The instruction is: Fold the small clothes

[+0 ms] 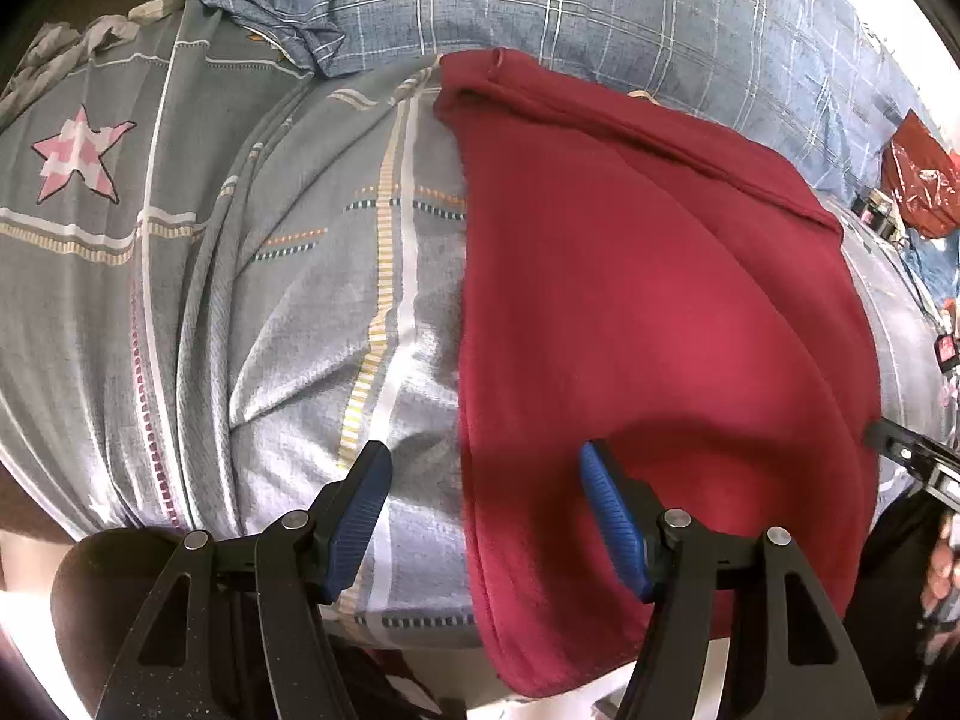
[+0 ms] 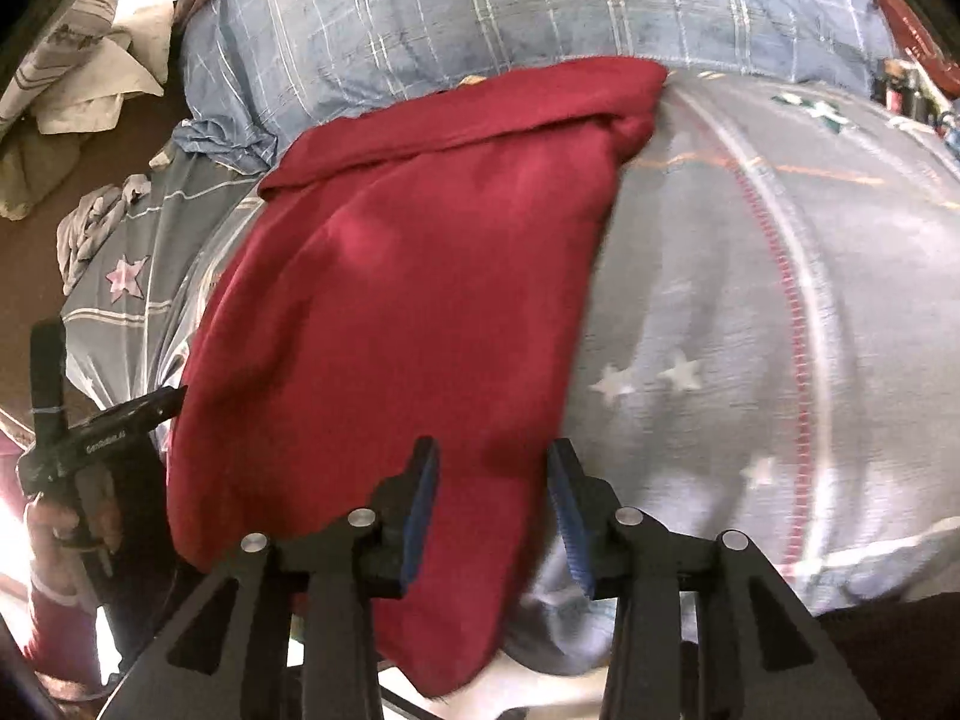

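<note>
While the grey bedsheet [image 1: 198,276] spreads wide across the left of the left wrist view, a pink star [image 1: 81,153] sits printed on it at the far left, and yellow and white stripes run down its middle. Moving right, the left gripper [image 1: 483,492] hangs with its jaws spread wide, blue pads [image 1: 360,525] showing, nothing between them; one finger is over the sheet, the other over the red garment [image 1: 648,324]. That garment lies on the bed, filling the centre and right, its far edge turned over in a folded band, its near edge drooping over the side of the bed and cut off by the gripper frame. Beyond it, a blue plaid pillow [image 1: 600,0] runs along the far side. At the right edge, a sliver of the other gripper pokes in, and a red plastic bag [image 1: 921,180] shows far right, with small items beside it too tiny to make out.

Over to the right wrist view: far left, crumpled pale cloths [image 2: 90,72] on a brown surface, cut by the lens rim. The left gripper's tool [image 2: 114,420] appears at the left edge, the hand holding it blurred. The red garment [image 2: 408,288] sits centre-left, and the right gripper [image 2: 492,498] hovers released over its right edge, jaws parted, gripping nothing. Right of that, the sheet [image 2: 750,312] is motion-blurred, white stars faint.
</note>
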`<state>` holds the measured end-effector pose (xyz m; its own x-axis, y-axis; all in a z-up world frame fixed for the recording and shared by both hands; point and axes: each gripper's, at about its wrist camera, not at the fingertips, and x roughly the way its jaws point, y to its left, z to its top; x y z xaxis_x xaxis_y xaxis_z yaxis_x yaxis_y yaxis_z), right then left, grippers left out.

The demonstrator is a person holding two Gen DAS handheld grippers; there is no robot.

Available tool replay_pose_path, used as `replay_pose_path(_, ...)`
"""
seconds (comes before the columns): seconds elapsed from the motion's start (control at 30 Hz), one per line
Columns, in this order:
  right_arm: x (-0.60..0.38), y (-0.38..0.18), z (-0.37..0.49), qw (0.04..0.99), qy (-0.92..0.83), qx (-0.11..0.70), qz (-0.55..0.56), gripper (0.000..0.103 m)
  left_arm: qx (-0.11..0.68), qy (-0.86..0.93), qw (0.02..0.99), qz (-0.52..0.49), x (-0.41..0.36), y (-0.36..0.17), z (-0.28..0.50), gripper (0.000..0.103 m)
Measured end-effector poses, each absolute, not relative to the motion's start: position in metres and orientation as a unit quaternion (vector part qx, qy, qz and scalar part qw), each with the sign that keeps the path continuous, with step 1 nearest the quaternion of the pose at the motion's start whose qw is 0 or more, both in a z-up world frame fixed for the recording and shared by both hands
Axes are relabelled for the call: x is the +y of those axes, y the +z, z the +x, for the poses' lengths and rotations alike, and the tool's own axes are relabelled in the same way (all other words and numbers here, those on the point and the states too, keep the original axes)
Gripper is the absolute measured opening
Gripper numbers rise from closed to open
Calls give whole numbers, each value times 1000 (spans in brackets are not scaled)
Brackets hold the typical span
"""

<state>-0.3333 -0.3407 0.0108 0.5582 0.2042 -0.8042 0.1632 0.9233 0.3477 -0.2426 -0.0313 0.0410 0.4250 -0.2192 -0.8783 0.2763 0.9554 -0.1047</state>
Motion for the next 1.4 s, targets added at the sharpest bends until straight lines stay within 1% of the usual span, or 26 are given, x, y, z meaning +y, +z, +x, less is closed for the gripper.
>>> replay_pose_path(0.07, -336, 9, -330, 866, -4, 464, 185, 40, 516, -147, 843, 29, -32, 41, -243, 65)
replay_pose_path(0.1, -336, 9, -330, 869, -9, 460, 183, 32, 517, -148, 843, 30, -32, 40, -244, 65)
replay_pose_path(0.13, -337, 11, -329, 871, -9, 457, 181, 11, 518, -150, 842, 30, -32, 41, -245, 65)
replay_pose_path(0.17, -338, 13, -330, 873, -11, 455, 177, 4, 519, -152, 840, 30, -31, 41, -246, 65)
replay_pose_path(0.4, -355, 18, -339, 867, -30, 466, 174, 4, 538, -169, 826, 18, -18, 39, -258, 65)
replay_pose_path(0.43, -357, 18, -343, 866, -24, 467, 179, 11, 536, -169, 827, 18, -17, 39, -260, 65)
replay_pose_path(0.47, -357, 19, -347, 864, -9, 465, 192, 11, 535, -169, 827, 22, -17, 39, -261, 65)
replay_pose_path(0.5, -358, 20, -352, 861, 7, 465, 206, 15, 536, -169, 827, 30, -18, 38, -262, 65)
replay_pose_path(0.53, -357, 20, -355, 858, 17, 466, 215, 27, 536, -168, 827, 35, -21, 38, -262, 66)
replay_pose_path(0.57, -357, 20, -359, 854, 33, 468, 225, 35, 535, -168, 827, 38, -24, 38, -262, 67)
replay_pose_path(0.6, -354, 19, -363, 849, 48, 474, 229, 45, 533, -167, 828, 41, -26, 38, -263, 67)
replay_pose_path(0.63, -351, 16, -367, 843, 60, 483, 227, 49, 532, -168, 829, 41, -28, 38, -263, 67)
replay_pose_path(0.77, -333, 7, -379, 827, 81, 515, 210, 49, 529, -187, 827, 38, -36, 37, -267, 66)
replay_pose_path(0.93, -319, -16, -388, 801, 100, 544, 230, 49, 525, -200, 825, 58, -46, 35, -266, 65)
replay_pose_path(1.0, -320, -24, -388, 789, 96, 558, 241, 49, 524, -204, 825, 60, -47, 33, -265, 59)
replay_pose_path(1.03, -321, -27, -389, 783, 96, 561, 251, 49, 524, -203, 825, 58, -46, 33, -264, 52)
replay_pose_path(1.07, -324, -30, -389, 777, 93, 565, 260, 50, 525, -202, 825, 55, -44, 33, -263, 39)
replay_pose_path(1.1, -326, -34, -389, 773, 84, 570, 267, 54, 527, -204, 824, 48, -42, 34, -262, 31)
replay_pose_path(1.13, -327, -37, -389, 769, 72, 576, 269, 57, 531, -208, 820, 40, -41, 34, -260, 17)
replay_pose_path(1.17, -330, -39, -389, 766, 65, 580, 271, 57, 537, -215, 815, 30, -39, 34, -258, 14)
replay_pose_path(1.27, -334, -39, -387, 765, 81, 566, 295, 57, 540, -220, 812, 22, -35, 32, -254, 11)
replay_pose_path(1.3, -332, -39, -384, 769, 90, 556, 302, 54, 541, -221, 811, 22, -36, 33, -253, 10)
replay_pose_path(1.37, -330, -46, -381, 767, 105, 554, 306, 31, 541, -223, 811, 20, -35, 37, -253, 9)
replay_pose_path(1.4, -326, -49, -380, 763, 105, 563, 301, 7, 538, -223, 813, 19, -33, 41, -254, 9)
